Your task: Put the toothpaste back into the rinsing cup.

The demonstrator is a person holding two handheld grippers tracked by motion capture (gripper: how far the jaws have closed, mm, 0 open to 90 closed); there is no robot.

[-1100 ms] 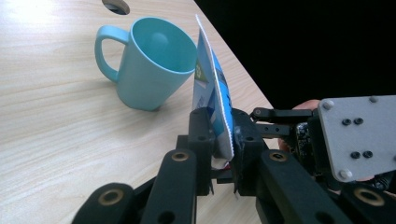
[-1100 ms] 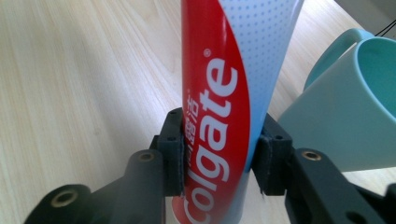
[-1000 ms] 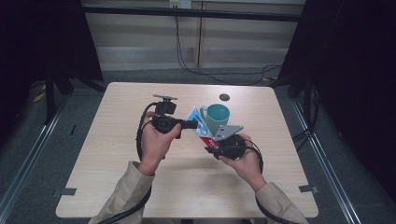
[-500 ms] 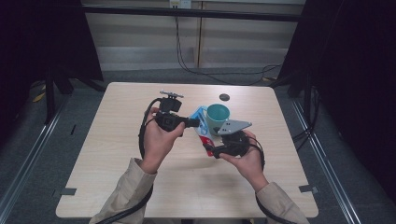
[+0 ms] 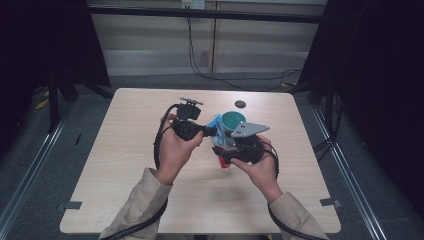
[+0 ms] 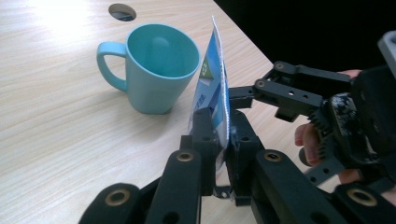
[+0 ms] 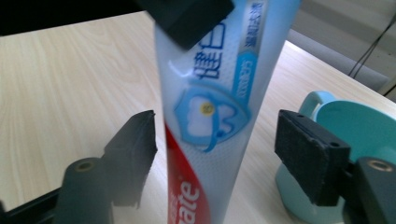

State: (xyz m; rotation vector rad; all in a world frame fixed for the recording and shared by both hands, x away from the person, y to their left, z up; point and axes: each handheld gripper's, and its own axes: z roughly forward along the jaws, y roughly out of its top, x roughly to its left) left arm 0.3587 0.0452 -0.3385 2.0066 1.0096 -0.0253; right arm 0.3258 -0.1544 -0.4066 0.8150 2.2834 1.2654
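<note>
On the pale wood-grain bench [image 5: 125, 175], seen from the high view, the left tool [image 5: 214, 131] is held up over the middle of the top, and its jaws are pressed together on the flat crimped end of a toothpaste tube [image 5: 218, 131]. In the left gripper view the tube [image 6: 212, 91] stands edge-on between those jaws, its serrated seam running upward, with light blue and white print and a small green patch near the top. Just behind it, a teal mug [image 6: 152, 67] sits upright on the bench with its handle turned away from the tube, and a small dark round hole [image 6: 122, 11] lies farther back in the bench top. To the right, the right tool [image 5: 224, 153] is held against the lower, red part of the tube. In the right gripper view its jaws are spread, one on either side of the tube [image 7: 210, 121] without touching it; the tube there shows a white body, a blue tooth emblem, blue lettering above and red with white letters below.
</note>
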